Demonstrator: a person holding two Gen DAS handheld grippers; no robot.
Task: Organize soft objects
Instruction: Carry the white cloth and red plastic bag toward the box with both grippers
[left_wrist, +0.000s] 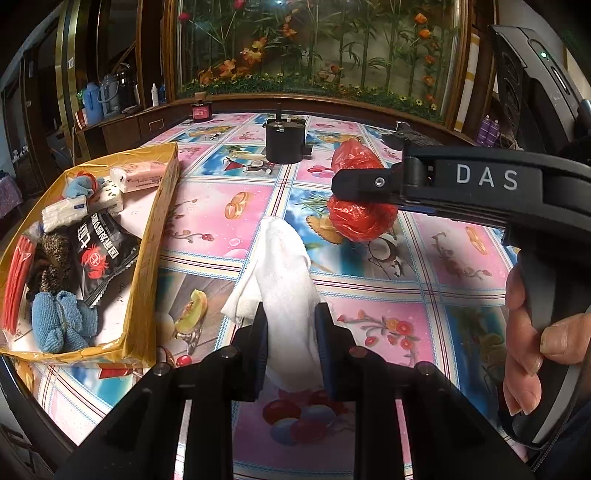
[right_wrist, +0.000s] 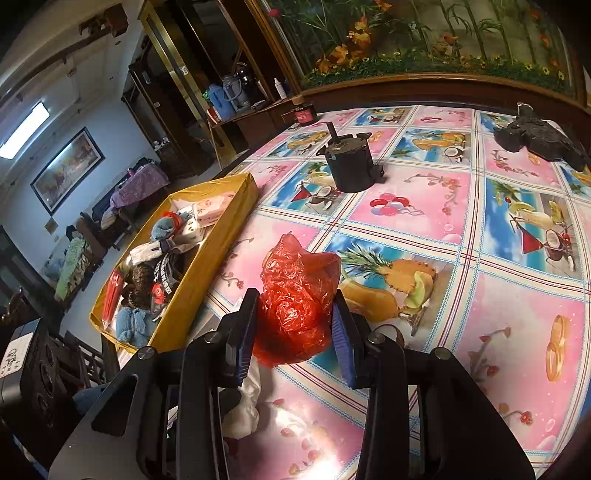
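White cloth (left_wrist: 286, 280) hanging pinched in the left gripper (left_wrist: 291, 332), red plastic bag (right_wrist: 295, 295) being squeezed by the right gripper (right_wrist: 295, 328) above mid-counter (right_wrist: 517, 332), likely heading for the yellow box (right_wrist: 207, 273) at the left edge.

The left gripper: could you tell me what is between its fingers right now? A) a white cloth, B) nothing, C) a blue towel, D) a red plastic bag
A: in the left wrist view, the white cloth sits pinched between the left gripper fingers, while the red plastic bag is in the right gripper.
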